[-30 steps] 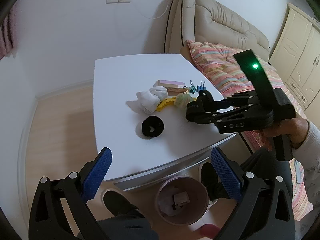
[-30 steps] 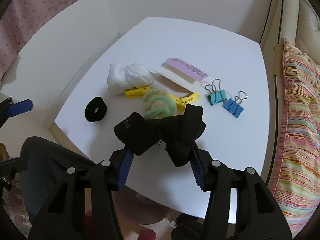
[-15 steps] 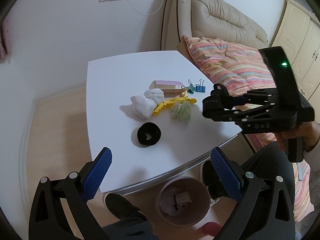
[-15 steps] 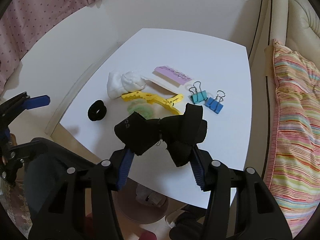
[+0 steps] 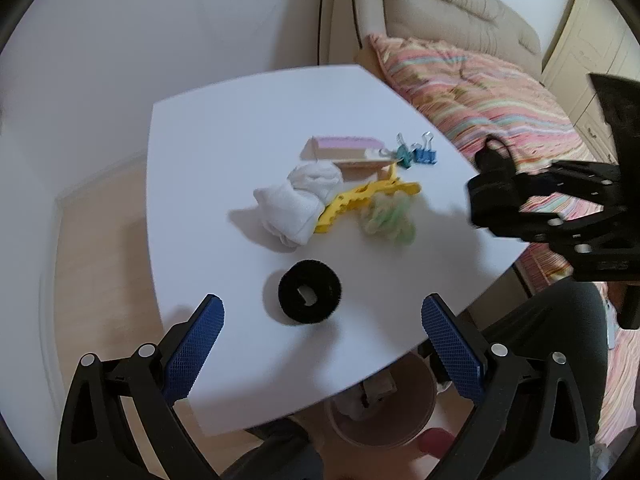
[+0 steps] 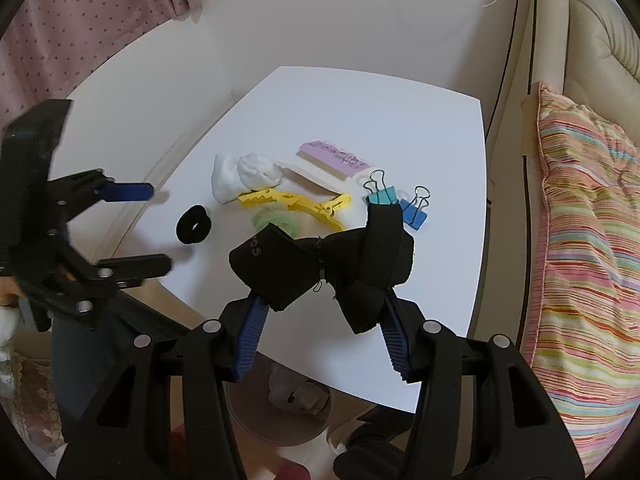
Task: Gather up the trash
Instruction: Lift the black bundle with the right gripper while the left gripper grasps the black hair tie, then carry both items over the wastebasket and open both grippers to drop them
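Table (image 5: pixel 224 152), white and square: at nine o'clock my left gripper (image 5: pixel 320 332) hangs spread and empty over the black ring-shaped hair scrunchie (image 5: pixel 310 297). At three o'clock my right gripper (image 6: pixel 320 324) pinches a crumpled black fabric piece (image 6: pixel 320 264) above the near edge.

Both wrist views down onto table (image 5: pixel 224 152)

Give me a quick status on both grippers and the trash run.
Right gripper shut on crumpled black cloth, above white table's near edge. Left gripper open, empty, over black hair scrunchie. Pink bin below table edge, nothing blocking.
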Action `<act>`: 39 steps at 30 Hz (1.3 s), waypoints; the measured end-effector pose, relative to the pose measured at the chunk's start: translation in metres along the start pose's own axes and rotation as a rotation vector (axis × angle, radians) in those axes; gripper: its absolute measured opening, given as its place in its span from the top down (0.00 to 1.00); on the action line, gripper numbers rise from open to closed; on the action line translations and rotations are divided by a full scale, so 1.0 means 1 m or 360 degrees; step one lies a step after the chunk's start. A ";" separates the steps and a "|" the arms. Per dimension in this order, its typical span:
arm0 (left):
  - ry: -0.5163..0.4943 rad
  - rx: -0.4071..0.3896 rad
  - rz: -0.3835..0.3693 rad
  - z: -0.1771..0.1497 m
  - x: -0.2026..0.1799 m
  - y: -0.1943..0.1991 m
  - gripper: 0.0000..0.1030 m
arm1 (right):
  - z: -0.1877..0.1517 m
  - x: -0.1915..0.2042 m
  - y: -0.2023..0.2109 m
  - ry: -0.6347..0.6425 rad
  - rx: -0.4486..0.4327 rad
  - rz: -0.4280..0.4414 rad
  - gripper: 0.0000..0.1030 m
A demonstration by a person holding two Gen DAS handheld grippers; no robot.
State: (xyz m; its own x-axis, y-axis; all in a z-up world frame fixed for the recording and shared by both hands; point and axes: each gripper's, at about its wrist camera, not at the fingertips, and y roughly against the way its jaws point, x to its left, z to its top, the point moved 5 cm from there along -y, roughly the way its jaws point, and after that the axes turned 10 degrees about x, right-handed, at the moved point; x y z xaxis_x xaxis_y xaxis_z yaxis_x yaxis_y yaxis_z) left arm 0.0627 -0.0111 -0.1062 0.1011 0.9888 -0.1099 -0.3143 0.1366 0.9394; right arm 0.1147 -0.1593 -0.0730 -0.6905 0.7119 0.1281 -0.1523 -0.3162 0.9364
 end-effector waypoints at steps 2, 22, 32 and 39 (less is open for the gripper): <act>0.0003 0.0025 -0.0001 0.002 0.002 -0.007 0.08 | 0.001 -0.002 0.002 -0.0004 -0.0007 0.0000 0.49; -0.0003 0.0082 0.0041 0.005 0.003 -0.025 0.69 | 0.000 -0.005 0.003 -0.0006 -0.0021 0.0014 0.49; -0.0010 -0.0007 0.0053 0.002 -0.004 -0.005 0.71 | -0.001 -0.004 0.009 0.0004 -0.0052 0.0005 0.49; -0.0034 -0.0103 0.0043 -0.003 -0.014 0.026 0.71 | -0.007 0.001 0.023 0.0028 -0.0087 0.0001 0.49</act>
State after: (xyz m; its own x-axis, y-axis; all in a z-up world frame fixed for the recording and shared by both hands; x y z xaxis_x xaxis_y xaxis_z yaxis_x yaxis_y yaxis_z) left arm 0.0502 -0.0215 -0.0817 0.1120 0.9907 -0.0774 -0.3777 0.1144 0.9188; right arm 0.1059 -0.1699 -0.0537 -0.7026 0.7009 0.1226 -0.1901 -0.3510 0.9169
